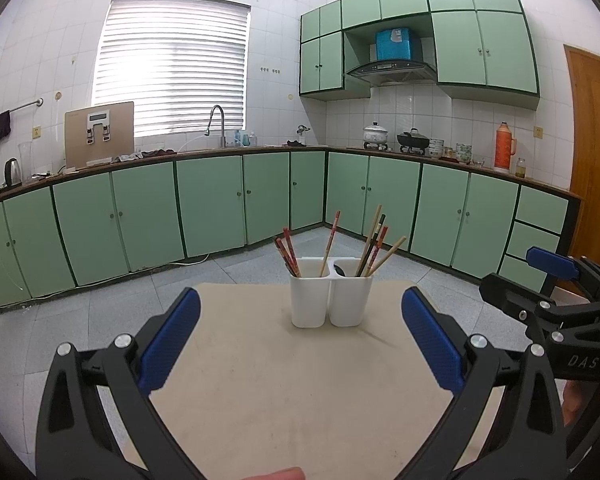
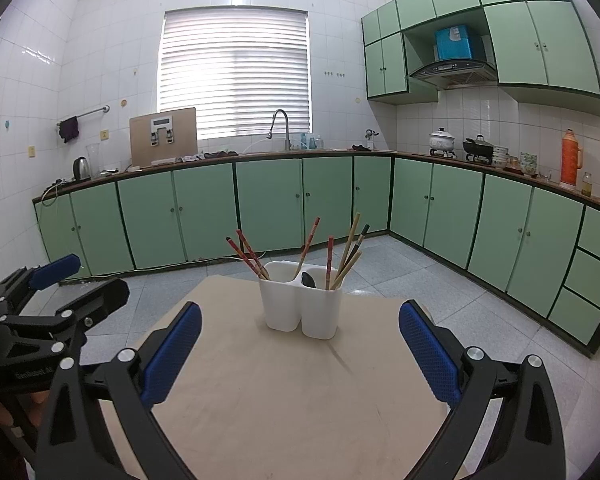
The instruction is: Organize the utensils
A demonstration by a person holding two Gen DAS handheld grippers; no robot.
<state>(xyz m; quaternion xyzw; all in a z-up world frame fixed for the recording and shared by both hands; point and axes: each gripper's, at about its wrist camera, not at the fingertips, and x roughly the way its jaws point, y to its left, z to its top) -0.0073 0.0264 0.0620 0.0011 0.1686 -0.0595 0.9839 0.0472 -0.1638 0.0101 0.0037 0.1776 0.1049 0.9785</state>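
Seemingly close to finished: chopsticks [image 1: 370, 246] and a dark spoon [image 2: 309, 280] stand upright in the white two-compartment utensil holder [image 1: 326, 300], which sits toward the far end of the beige table [image 1: 300, 392], with no loose utensil visible on the bare tabletop. Left gripper [image 1: 300, 340] spread wide and holding nothing; right gripper [image 2: 300, 344] likewise wide apart and empty, both hovering on the near side, well short of the holder. Possibly only sorting between compartments left, mixed red and pale sticks showing in both. Beyond: grey tiled floor [image 2: 400, 272], green cabinets [image 1: 212, 200], sink faucet [image 2: 280, 128], blinds-covered window [image 1: 172, 68].
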